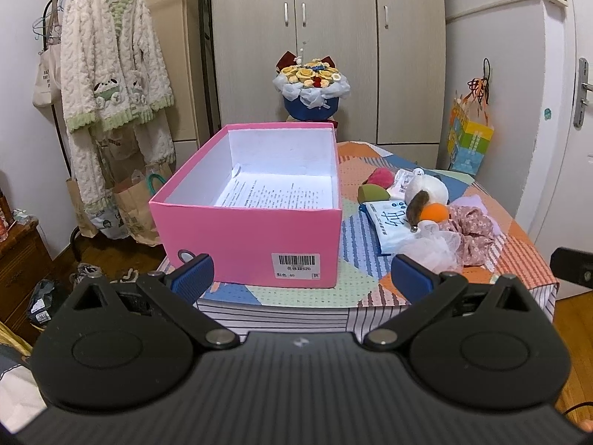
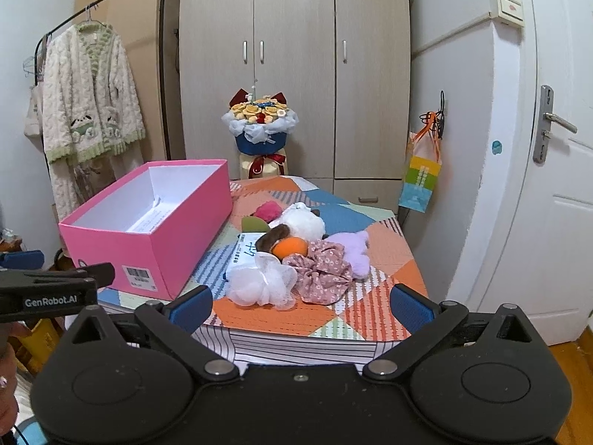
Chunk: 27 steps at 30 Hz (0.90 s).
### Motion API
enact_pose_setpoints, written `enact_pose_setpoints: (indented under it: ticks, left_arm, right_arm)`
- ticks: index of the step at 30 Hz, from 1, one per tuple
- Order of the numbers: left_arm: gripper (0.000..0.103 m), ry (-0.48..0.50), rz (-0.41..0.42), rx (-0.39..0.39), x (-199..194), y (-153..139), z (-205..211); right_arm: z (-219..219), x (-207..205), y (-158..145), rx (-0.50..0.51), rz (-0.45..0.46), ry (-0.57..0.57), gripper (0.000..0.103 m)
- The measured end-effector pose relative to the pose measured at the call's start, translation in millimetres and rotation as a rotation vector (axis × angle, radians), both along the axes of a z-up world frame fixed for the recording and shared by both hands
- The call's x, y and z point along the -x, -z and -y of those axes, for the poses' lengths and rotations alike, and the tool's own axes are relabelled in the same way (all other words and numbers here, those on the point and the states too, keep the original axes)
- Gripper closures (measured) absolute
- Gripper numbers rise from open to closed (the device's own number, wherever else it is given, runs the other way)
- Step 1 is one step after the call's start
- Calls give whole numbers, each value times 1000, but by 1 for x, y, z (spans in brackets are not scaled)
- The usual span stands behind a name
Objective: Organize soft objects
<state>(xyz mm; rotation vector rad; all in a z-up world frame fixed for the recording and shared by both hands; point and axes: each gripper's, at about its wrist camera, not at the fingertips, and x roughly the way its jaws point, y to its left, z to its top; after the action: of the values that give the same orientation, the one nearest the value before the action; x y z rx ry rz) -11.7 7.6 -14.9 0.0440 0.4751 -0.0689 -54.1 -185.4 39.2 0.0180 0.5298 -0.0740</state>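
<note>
1. Left wrist view: the left gripper (image 1: 302, 278) hovers before the table's near edge with its jaws spread wide and nothing between them, facing the open pink cardboard shoebox (image 1: 252, 230) on the patchwork tablecloth (image 1: 363, 282); a printed paper sheet (image 1: 274, 193) lies inside the box.
2. Right wrist view: the right gripper (image 2: 301, 307) also has its jaws released and empty, aimed at the pile of soft things just right of the box.
3. The pile holds a white mesh bath pouf (image 2: 261, 282), a floral pink fabric scrunchie (image 2: 322, 274), a lilac plush piece (image 2: 354, 250), a white plush toy (image 2: 302, 224) and an orange ball (image 2: 291, 247), touching one another.
</note>
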Motion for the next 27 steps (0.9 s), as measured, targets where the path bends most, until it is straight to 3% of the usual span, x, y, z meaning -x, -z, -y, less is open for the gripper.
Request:
enact_pose_setpoints:
  ticks: [21, 27]
  left_arm:
    - [0, 3, -6, 13, -1, 0, -1]
    - [0, 50, -14, 31, -3, 1, -1]
  right_arm:
    - [2, -4, 6, 32, -17, 36, 0]
    - [4, -1, 4, 37, -7, 37, 0]
